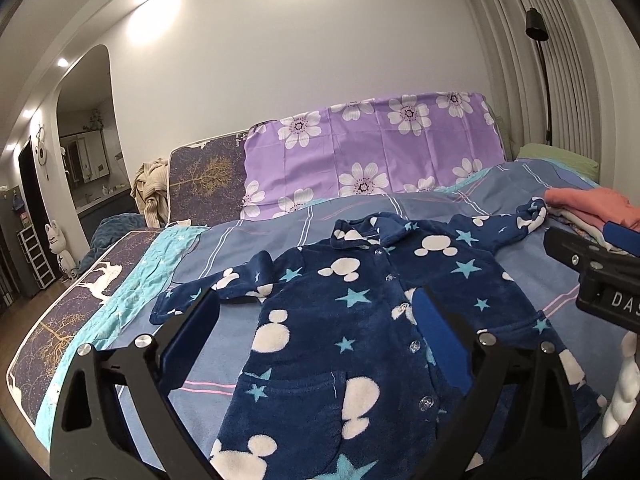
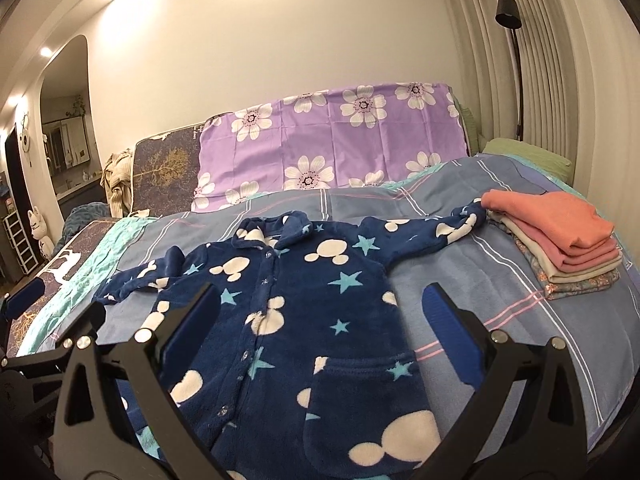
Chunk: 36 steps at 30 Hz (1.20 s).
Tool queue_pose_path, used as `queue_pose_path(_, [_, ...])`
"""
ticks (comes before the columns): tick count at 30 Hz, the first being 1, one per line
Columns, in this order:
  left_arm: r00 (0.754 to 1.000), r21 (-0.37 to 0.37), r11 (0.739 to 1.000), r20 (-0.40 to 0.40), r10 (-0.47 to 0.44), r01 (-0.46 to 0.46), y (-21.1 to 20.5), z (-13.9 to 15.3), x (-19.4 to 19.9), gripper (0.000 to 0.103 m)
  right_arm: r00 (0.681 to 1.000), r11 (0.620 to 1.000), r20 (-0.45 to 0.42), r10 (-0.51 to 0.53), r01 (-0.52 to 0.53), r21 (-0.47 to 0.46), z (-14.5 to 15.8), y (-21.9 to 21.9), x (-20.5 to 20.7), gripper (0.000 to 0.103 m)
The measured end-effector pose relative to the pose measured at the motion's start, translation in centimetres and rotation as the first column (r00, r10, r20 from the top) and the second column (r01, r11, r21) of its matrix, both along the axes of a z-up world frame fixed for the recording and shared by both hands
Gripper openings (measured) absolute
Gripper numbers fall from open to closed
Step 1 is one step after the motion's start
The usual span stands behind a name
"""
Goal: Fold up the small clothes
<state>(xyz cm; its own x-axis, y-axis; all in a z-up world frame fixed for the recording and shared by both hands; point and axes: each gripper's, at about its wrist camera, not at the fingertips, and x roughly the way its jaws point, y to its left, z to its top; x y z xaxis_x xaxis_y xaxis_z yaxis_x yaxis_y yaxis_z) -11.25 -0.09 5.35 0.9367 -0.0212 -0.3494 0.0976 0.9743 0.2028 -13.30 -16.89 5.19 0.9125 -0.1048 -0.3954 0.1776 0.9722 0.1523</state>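
Observation:
A small navy fleece jacket with white mouse heads and blue stars lies flat, buttoned and face up on the blue striped bedspread, sleeves spread to both sides. It also shows in the right wrist view. My left gripper is open and empty, hovering above the jacket's lower front. My right gripper is open and empty above the jacket's lower half; it shows at the right edge of the left wrist view. The left gripper shows at the left edge of the right wrist view.
A stack of folded clothes, salmon on top, sits on the bed right of the jacket. A purple flowered cover stands against the wall behind. A black floor lamp is at the far right. The bed's left edge drops to the floor.

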Motion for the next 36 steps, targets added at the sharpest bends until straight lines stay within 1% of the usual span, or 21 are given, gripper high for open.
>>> queue_pose_path(6, [1.0, 0.001, 1.0, -0.012, 0.014, -0.014, 0.2, -0.2, -0.5, 0.098, 1.0, 1.0, 0.019, 0.015, -0.015, 0.003, 0.4, 0.2, -0.7, 0.101])
queue_pose_path(11, [1.0, 0.002, 1.0, 0.007, 0.009, -0.009, 0.4, 0.1, -2.2, 0.098, 0.999, 0.999, 0.043, 0.032, -0.033, 0.011, 0.7, 0.9, -2.3, 0.101])
queue_pose_path(15, [1.0, -0.034, 0.999, 0.028, 0.004, -0.003, 1.0, 0.7, -3.8, 0.098, 0.997, 0.999, 0.065, 0.049, -0.047, -0.027, 1.3, 1.9, -4.1, 0.101])
queue_pose_path(18, [1.0, -0.066, 0.998, 0.019, -0.009, 0.01, 1.4, 0.7, -4.3, 0.098, 0.996, 0.997, 0.067, 0.058, -0.054, -0.059, 1.4, 2.5, -5.2, 0.101])
queue_pose_path(21, [1.0, -0.09, 0.996, 0.004, -0.022, 0.022, 1.8, 0.3, -3.9, 0.098, 0.995, 0.995, 0.072, 0.062, -0.056, -0.083, 1.7, 2.8, -5.8, 0.101])
queue_pose_path(24, [0.999, -0.101, 0.995, -0.036, -0.032, 0.028, 1.8, -0.1, -2.4, 0.098, 0.998, 0.996, 0.047, 0.053, -0.049, -0.07, 1.6, 2.7, -4.9, 0.101])
queue_pose_path(27, [0.997, -0.103, 0.994, -0.056, -0.044, 0.038, 1.7, -0.5, -0.7, 0.098, 0.999, 0.998, 0.018, 0.046, -0.045, -0.046, 1.3, 2.4, -3.1, 0.101])
queue_pose_path(33, [0.993, -0.09, 0.995, -0.105, -0.047, 0.038, 1.9, -2.0, 3.2, 0.098, 0.997, 0.998, -0.06, 0.049, -0.051, -0.036, -0.1, 2.6, 2.2, 0.101])
queue_pose_path(36, [0.991, -0.089, 0.995, -0.124, -0.046, 0.035, 2.3, -2.8, 5.1, 0.098, 0.994, 0.997, -0.09, 0.054, -0.059, -0.049, -0.7, 3.0, 4.6, 0.101])
